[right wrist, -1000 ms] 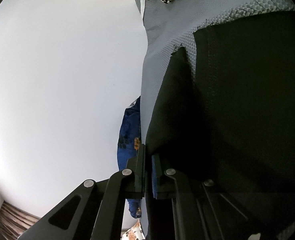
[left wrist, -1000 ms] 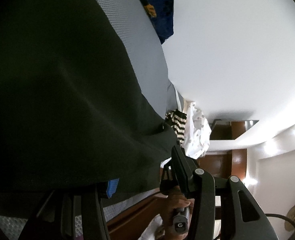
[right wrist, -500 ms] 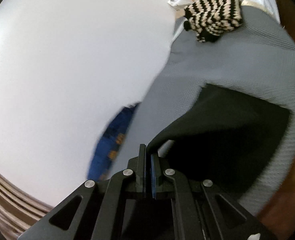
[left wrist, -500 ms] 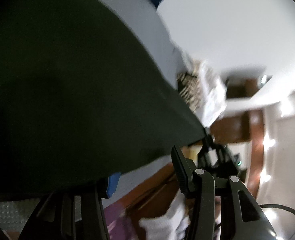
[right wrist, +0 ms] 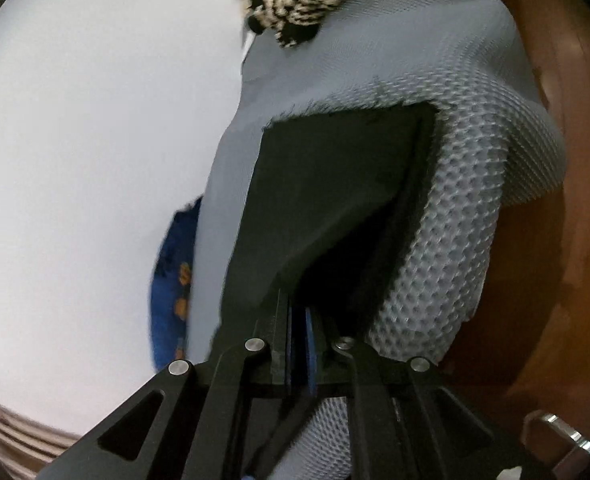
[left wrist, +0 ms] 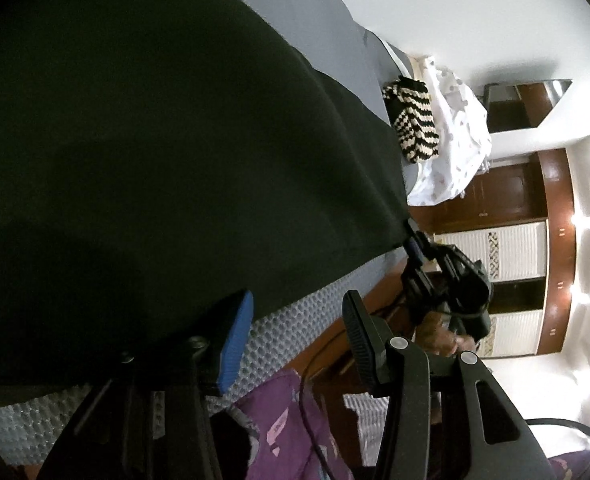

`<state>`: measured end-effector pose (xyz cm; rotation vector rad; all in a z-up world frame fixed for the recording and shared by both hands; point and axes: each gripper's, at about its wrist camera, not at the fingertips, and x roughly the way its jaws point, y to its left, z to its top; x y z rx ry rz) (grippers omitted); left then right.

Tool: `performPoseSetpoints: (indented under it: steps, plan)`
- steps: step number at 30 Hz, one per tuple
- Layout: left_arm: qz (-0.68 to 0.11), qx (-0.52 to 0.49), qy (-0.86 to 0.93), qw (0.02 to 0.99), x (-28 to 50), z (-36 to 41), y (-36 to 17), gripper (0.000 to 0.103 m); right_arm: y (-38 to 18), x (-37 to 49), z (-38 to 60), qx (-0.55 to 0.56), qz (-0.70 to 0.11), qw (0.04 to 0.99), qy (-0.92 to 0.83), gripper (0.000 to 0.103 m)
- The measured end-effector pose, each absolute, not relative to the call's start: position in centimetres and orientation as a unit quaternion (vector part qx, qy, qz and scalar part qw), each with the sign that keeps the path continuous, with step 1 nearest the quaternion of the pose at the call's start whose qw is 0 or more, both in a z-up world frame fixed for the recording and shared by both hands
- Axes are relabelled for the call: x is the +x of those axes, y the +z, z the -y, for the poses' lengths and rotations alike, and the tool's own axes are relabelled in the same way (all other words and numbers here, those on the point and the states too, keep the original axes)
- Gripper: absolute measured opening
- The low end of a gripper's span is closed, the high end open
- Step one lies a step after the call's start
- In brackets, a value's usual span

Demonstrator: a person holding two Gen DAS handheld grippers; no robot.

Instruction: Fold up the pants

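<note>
Grey mesh bedding point(right wrist: 447, 216) is carrying the dark pants point(left wrist: 155, 140), their long edge stretching between the two grippers. Left gripper point(left wrist: 295, 320) is gaping partway, nothing pinched. Right gripper point(right wrist: 299, 320) is opening at the pants' corner. Since a second ago, that corner has swung far out.
</note>
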<state>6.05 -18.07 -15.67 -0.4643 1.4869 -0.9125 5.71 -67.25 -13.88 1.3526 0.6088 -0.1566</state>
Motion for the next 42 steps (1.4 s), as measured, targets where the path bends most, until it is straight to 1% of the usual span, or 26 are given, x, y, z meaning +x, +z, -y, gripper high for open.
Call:
performPoseSetpoints:
  steps: [1,3,4,5,6,9,13,16,19,21,23,24,25,27,28,30,32,34,36,42]
  plan:
    - [-0.647,-0.200,-0.397,0.619,6.0,17.8,-15.8,0.048,-14.1,5.6,67.7,0.628,-0.271,0.726,-0.075,0.018]
    - [-0.648,-0.205,-0.397,0.617,6.1,17.6,-15.8,0.048,-14.4,5.8,68.6,0.640,-0.259,0.718,-0.085,0.018]
    - [-0.648,-0.207,-0.398,0.616,6.1,17.5,-15.8,0.048,-14.3,5.9,68.8,0.632,-0.262,0.724,-0.088,0.014]
    - [-0.647,-0.207,-0.398,0.616,6.0,17.3,-15.8,0.048,-14.0,6.3,68.9,0.614,-0.272,0.736,-0.090,0.006]
    - [-0.646,-0.206,-0.400,0.617,6.0,17.2,-15.8,0.048,-13.9,6.6,68.8,0.608,-0.277,0.739,-0.089,0.005]
    - [-0.635,-0.192,-0.413,0.624,5.8,17.5,-15.1,0.047,-13.1,6.6,69.0,0.589,-0.286,0.750,-0.091,0.004]
    - [-0.639,-0.174,-0.437,0.608,5.0,17.8,-14.7,0.043,-11.9,6.8,69.0,0.549,-0.305,0.771,-0.100,0.004]
    - [-0.646,-0.171,-0.440,0.600,4.8,16.9,-14.8,0.043,-12.5,6.6,69.3,0.537,-0.323,0.771,-0.112,0.004]
    - [-0.657,-0.178,-0.447,0.580,5.0,16.1,-15.3,0.042,-13.2,7.0,69.4,0.532,-0.333,0.770,-0.114,0.002]
    - [-0.644,-0.189,-0.461,0.580,4.9,15.1,-14.5,0.041,-12.9,6.9,69.4,0.534,-0.335,0.767,-0.119,0.003]
    - [-0.618,-0.203,-0.481,0.588,5.1,13.7,-12.7,0.041,-12.5,6.0,69.6,0.550,-0.330,0.755,-0.138,0.013]
    - [-0.595,-0.208,-0.486,0.605,5.3,12.7,-11.4,0.041,-12.2,5.6,69.3,0.557,-0.328,0.749,-0.142,0.016]
    - [-0.573,-0.211,-0.486,0.625,5.6,11.8,-10.4,0.044,-11.8,5.3,68.8,0.564,-0.326,0.747,-0.134,0.018]
    - [-0.525,-0.223,-0.474,0.671,6.1,9.3,-8.2,0.048,-10.7,5.7,65.6,0.576,-0.337,0.742,-0.057,0.018]
    - [-0.510,-0.227,-0.463,0.689,6.4,8.2,-7.6,0.050,-10.1,6.5,62.8,0.573,-0.358,0.737,0.001,0.018]
    - [-0.484,-0.229,-0.431,0.726,6.8,5.8,-6.7,0.052,-9.5,7.8,57.7,0.553,-0.399,0.728,0.076,0.017]
    - [-0.473,-0.230,-0.400,0.750,7.1,4.0,-6.5,0.052,-10.0,9.1,53.1,0.541,-0.435,0.709,0.125,0.017]
    - [-0.471,-0.239,-0.379,0.760,7.2,2.9,-6.8,0.053,-10.8,9.9,51.2,0.536,-0.449,0.703,0.129,0.017]
    - [-0.472,-0.254,-0.372,0.758,7.2,1.4,-7.3,0.054,-12.5,10.7,50.0,0.556,-0.463,0.679,0.126,0.017]
    - [-0.480,-0.240,-0.369,0.759,6.8,0.3,-8.8,0.055,-14.1,11.0,49.4,0.572,-0.459,0.674,0.090,0.017]
